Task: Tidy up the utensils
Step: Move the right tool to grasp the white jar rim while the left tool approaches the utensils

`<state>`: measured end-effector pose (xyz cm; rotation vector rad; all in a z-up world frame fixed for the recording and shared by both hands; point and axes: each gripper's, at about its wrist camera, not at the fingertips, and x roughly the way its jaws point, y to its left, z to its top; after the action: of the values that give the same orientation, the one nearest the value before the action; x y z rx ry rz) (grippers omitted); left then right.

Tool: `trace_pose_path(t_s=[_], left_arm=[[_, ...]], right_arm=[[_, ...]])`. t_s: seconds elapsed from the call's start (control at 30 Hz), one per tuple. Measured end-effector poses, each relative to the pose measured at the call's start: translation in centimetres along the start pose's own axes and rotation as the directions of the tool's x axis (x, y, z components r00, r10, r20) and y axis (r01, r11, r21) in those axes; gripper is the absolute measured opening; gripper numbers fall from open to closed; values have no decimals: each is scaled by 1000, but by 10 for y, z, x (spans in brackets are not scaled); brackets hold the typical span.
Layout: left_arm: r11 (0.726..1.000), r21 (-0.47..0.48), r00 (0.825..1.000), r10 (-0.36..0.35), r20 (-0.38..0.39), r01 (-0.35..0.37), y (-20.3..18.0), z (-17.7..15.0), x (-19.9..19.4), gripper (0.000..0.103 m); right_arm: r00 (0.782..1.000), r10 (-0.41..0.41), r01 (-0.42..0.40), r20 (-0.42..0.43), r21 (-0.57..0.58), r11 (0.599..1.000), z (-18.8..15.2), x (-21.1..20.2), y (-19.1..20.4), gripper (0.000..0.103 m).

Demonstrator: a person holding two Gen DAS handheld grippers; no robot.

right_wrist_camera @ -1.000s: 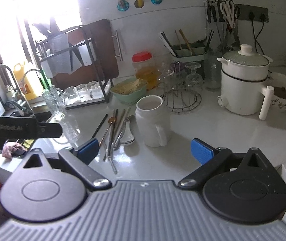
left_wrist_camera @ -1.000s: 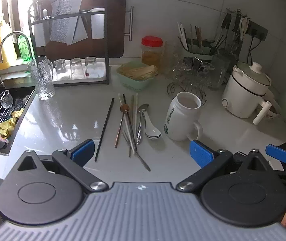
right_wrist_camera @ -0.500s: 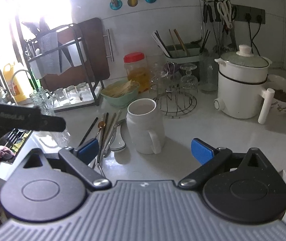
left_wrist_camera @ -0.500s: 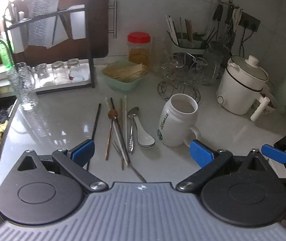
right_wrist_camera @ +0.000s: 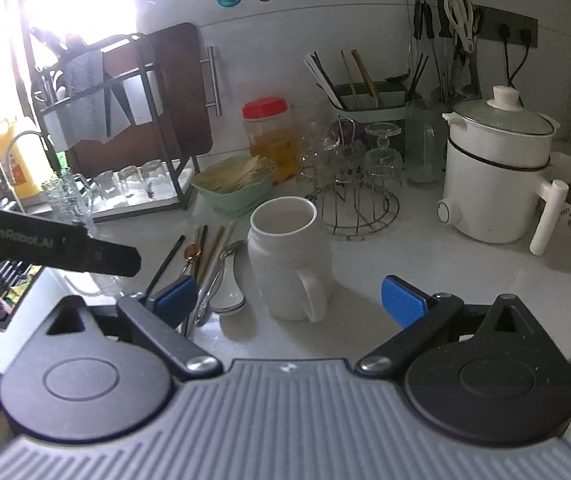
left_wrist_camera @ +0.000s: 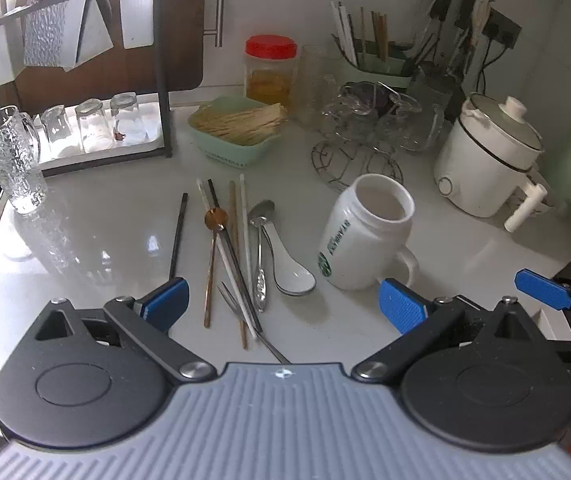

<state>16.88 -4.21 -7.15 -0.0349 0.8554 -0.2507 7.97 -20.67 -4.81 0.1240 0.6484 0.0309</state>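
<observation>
Black gripper (left_wrist_camera: pixel 283 304), blue-padded jaws

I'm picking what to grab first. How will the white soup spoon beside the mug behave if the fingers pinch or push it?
The white spoon looks glazed, so probably slippery and chip-prone. Its curved bowl may rock or spin when pushed. Its handle lies against the metal spoon, which would likely shift too.

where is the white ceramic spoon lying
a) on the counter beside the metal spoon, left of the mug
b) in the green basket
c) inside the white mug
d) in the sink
a: the white ceramic spoon lies flat on the counter, next to the metal spoon and left of the white mug.
</observation>
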Motion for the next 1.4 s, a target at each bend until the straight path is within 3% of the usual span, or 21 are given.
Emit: trace_pose_path(t_s=[0.73, 0.97, 1.4], left_arm=[[1000, -24, 998, 8, -67, -10, 44, 47, 65, 103], [1000, -26, 1000, 17, 0, -17, 49, 69, 73, 103], [999, -41, 999, -15, -41, 14, 59, 87, 110, 101]], right_arm=[[998, 22, -25, -55, -54, 998, 15, 77, 25, 100], [998, 20, -24, -53, -68, 997, 26, 96, 21, 100], [997, -23, 17, -79, -68, 998, 24, 133, 23, 102]])
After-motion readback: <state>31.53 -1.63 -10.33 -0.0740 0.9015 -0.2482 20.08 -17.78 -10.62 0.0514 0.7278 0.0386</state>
